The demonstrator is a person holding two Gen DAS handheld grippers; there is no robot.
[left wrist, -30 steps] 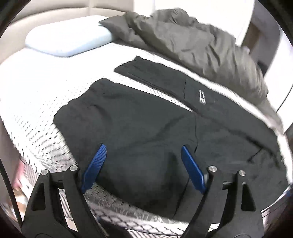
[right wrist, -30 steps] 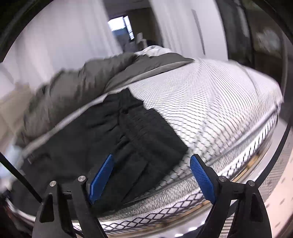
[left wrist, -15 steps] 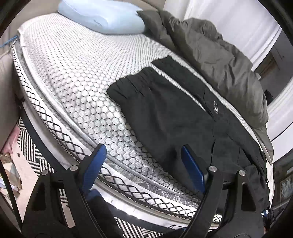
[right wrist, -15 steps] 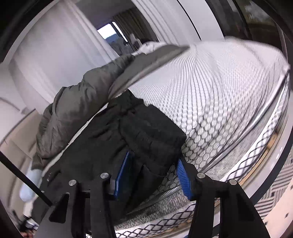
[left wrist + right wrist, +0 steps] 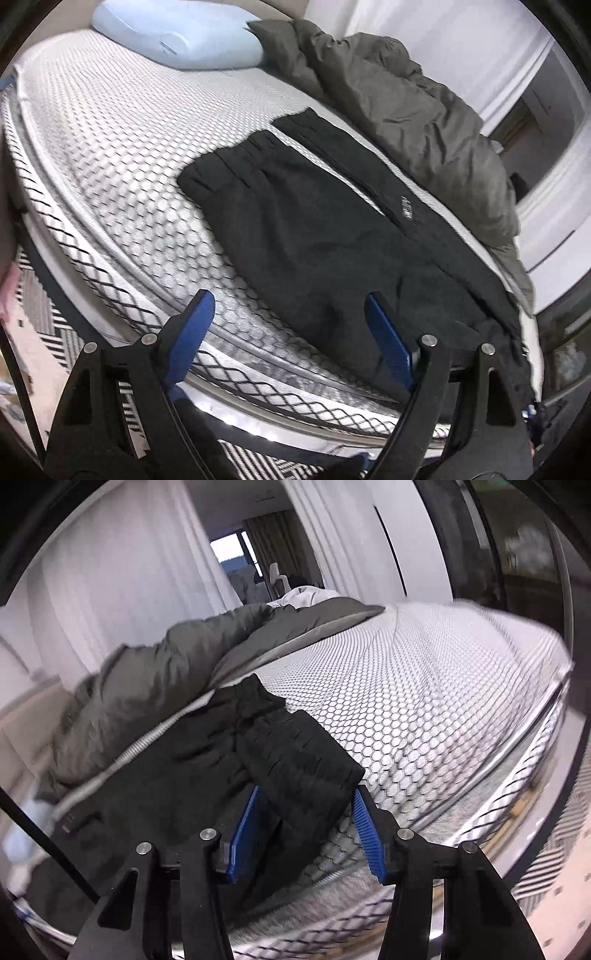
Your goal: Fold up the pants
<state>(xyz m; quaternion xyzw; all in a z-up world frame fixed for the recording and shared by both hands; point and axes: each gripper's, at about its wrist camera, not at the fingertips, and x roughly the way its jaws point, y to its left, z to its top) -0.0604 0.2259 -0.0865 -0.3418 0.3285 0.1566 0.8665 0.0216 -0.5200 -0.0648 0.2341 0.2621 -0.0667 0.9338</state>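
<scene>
Black pants (image 5: 325, 236) lie flat on the mesh-covered mattress (image 5: 110, 122), legs side by side, cuffs toward the pillow. My left gripper (image 5: 288, 325) is open and empty above the near edge of the bed, beside the near leg. In the right wrist view the ribbed waistband (image 5: 299, 760) of the pants (image 5: 166, 775) sits between the blue pads of my right gripper (image 5: 306, 812). Its jaws are partly closed around the waistband corner, and I cannot tell whether they press it.
A grey duvet (image 5: 406, 92) is bunched along the far side of the bed, also in the right wrist view (image 5: 155, 672). A light blue pillow (image 5: 177, 37) lies at the head. A black-and-white patterned rug (image 5: 48, 317) covers the floor below the bed edge.
The right gripper has narrowed from wide open and moved onto the waistband corner. The left gripper pulled back from over the pants to the bed's near edge, still open.
</scene>
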